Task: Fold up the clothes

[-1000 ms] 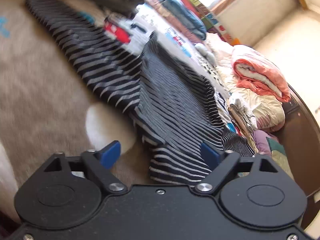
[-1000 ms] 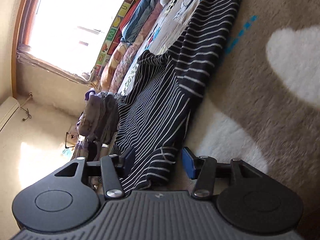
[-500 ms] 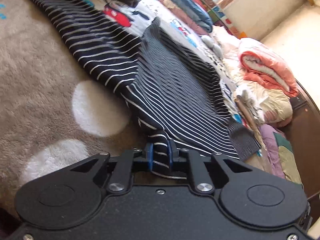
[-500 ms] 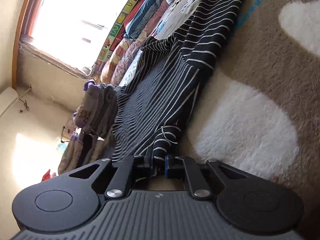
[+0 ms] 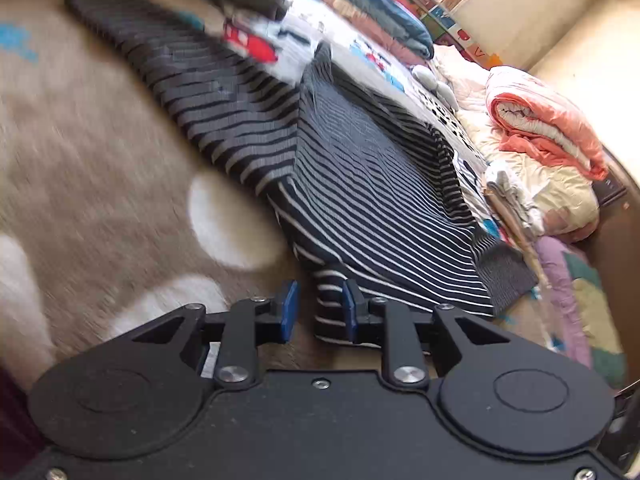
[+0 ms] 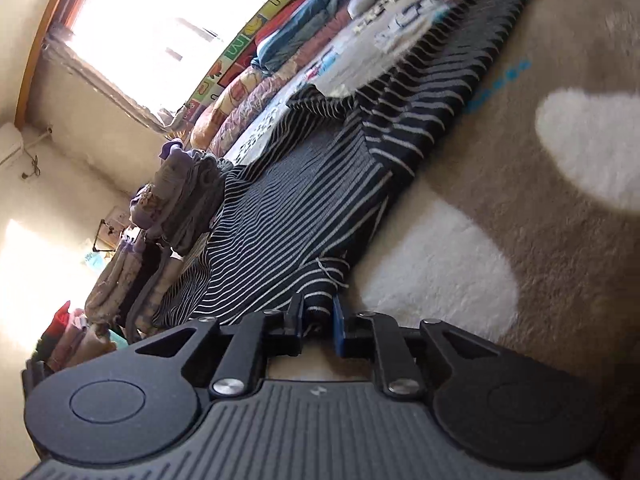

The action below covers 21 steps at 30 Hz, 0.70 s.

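Navy cloth with thin white stripes, a long-sleeved striped top (image 5: 372, 200), lies spread on a shaggy brown rug (image 5: 92, 184) marked with white patches, one sleeve stretched away toward the far end of the rug. The left gripper (image 5: 316, 312) sits low at the garment's near edge; its blue-padded fingers (image 5: 289, 310) stand parted, with a strip of the striped hem lying between them, close against the right-hand pad and clear of the left-hand one. The right gripper (image 6: 318, 320) is at another corner of the same striped top (image 6: 280, 216); a bunched fold of fabric sits between its two fingers (image 6: 338, 326), which are parted only a little, and I cannot tell whether the pads actually press the cloth. Beyond the garment, along its far side, run printed bedding (image 5: 360, 48) and folded quilts, a rolled coral blanket (image 5: 544, 128) among them, and a purple-grey heap of clothes (image 6: 180, 200) under a bright window (image 6: 160, 28). Much of the left view is blurred.
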Motion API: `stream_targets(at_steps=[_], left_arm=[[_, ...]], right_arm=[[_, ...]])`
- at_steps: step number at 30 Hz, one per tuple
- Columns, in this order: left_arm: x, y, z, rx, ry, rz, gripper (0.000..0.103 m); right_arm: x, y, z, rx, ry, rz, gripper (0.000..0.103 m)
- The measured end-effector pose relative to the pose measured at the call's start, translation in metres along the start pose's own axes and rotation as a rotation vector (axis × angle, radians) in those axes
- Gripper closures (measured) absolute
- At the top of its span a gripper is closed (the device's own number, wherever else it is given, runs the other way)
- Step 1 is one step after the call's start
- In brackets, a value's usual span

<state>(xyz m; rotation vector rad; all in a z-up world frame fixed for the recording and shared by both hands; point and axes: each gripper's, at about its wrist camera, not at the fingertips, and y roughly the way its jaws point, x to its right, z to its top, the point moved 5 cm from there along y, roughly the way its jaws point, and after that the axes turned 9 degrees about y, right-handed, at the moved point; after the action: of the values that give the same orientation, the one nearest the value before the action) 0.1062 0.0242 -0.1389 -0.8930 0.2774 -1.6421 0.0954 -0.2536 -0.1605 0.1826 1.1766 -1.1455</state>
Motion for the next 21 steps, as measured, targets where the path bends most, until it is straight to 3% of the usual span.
stream_targets(at_steps=[2, 4, 7, 13, 15, 18, 21], left_arm=[[-0.001, -0.006, 0.007, 0.045, 0.031, 0.037, 0.081], [-0.004, -0.009, 0.014, 0.086, 0.055, 0.065, 0.073], [-0.003, -0.01, 0.02, 0.148, 0.131, 0.105, 0.069], [0.011, 0.025, 0.016, 0.1, 0.27, 0.092, 0.069], [0.016, 0.036, 0.015, 0.083, 0.316, 0.087, 0.059], [0.009, 0.048, 0.01, 0.037, 0.283, 0.098, 0.059], [0.009, 0.034, 0.013, 0.085, 0.256, 0.076, 0.059]], right_arm=[[-0.01, -0.002, 0.005, 0.027, -0.089, 0.005, 0.078], [-0.017, 0.001, 0.011, 0.04, -0.159, 0.012, 0.067], [-0.029, 0.011, 0.019, 0.048, -0.269, 0.027, 0.067], [-0.047, 0.04, 0.019, -0.005, -0.438, 0.053, 0.067], [-0.049, 0.049, 0.015, -0.043, -0.465, 0.031, 0.066], [-0.054, 0.058, 0.008, -0.093, -0.506, -0.006, 0.063], [-0.058, 0.068, 0.002, -0.144, -0.547, -0.044, 0.064]])
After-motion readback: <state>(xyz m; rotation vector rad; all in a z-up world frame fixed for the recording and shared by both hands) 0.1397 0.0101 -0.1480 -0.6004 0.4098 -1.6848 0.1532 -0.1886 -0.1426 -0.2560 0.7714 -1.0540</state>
